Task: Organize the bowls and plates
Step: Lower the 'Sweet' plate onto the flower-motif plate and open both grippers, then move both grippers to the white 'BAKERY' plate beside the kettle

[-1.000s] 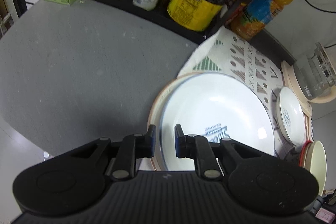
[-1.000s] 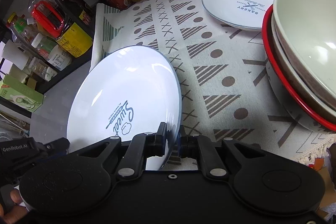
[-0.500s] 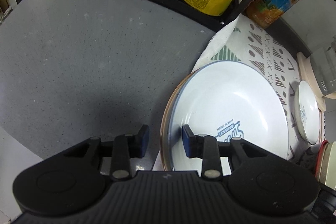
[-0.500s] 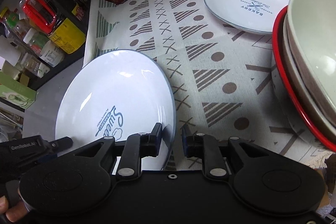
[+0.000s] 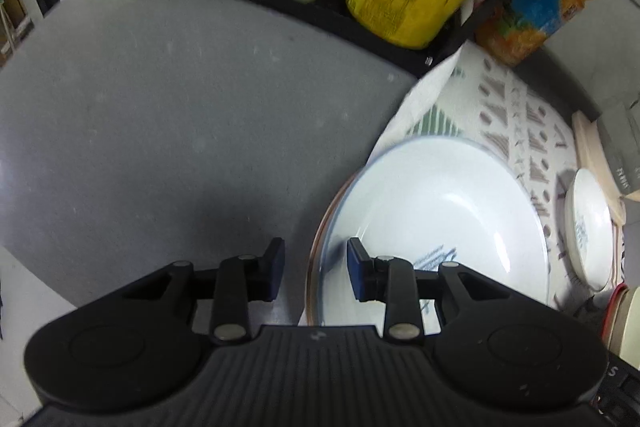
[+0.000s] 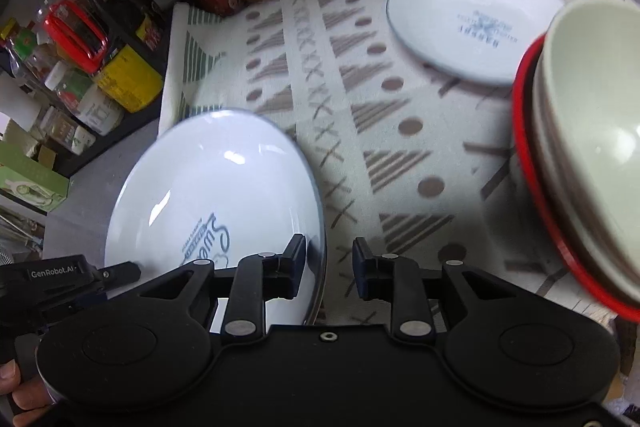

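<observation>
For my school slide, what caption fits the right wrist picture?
Right tongs opening astride the rim of a big round white plate on a patterned cloth.

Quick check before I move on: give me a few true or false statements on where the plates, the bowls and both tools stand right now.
1. The large white plate with blue lettering lies on a brown-rimmed plate. True.
2. The right tool clamps the large plate's rim. False: its jaws are opening, and the rim stands free between them.
3. The left tool is open astride the plate's rim. True.
4. The small white plate sits in the red-rimmed bowl stack. False: it lies beside it on the patterned cloth.
</observation>
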Tool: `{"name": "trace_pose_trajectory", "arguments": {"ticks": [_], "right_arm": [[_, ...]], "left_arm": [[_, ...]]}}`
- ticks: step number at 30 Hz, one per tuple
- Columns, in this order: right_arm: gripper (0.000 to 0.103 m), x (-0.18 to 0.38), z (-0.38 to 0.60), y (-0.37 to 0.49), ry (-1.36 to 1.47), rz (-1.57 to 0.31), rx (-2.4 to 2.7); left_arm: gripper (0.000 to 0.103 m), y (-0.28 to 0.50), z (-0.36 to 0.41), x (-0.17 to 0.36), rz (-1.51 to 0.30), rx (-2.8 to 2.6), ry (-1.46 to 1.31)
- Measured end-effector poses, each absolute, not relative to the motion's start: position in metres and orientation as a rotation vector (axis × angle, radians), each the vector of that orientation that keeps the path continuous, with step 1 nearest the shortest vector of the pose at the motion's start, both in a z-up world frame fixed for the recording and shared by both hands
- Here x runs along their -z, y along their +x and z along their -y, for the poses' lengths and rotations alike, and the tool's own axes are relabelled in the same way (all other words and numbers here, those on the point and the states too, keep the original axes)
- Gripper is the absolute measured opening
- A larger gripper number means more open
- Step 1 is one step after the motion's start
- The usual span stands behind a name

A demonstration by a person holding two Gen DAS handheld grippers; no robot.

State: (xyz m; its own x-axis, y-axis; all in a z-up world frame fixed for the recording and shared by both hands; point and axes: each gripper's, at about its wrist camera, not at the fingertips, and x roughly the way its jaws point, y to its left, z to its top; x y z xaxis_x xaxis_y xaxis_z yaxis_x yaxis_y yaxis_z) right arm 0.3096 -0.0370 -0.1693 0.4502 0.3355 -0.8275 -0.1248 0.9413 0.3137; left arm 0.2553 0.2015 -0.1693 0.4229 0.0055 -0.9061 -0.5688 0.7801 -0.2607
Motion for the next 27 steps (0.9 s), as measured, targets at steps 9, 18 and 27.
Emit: {"name": "trace_pose_trajectory", "arguments": {"ticks": [9, 18, 27], "right_arm": [[0.07, 0.122, 0.045, 0.314, 0.204, -0.908, -0.315], [0.093, 0.097, 0.068, 0.327, 0.233, -0.843, -0.265], [0.102, 0.091, 0.116, 0.348, 0.292, -0.807, -0.107]], "left_arm": [[0.055, 0.276, -0.194, 0.14, -1.044, -0.349, -0.602], [0.08, 0.302, -0.175, 0.124, -1.014, -0.294, -0.58], [0.081, 0.346, -0.143, 0.114, -1.014, -0.206, -0.497]]}}
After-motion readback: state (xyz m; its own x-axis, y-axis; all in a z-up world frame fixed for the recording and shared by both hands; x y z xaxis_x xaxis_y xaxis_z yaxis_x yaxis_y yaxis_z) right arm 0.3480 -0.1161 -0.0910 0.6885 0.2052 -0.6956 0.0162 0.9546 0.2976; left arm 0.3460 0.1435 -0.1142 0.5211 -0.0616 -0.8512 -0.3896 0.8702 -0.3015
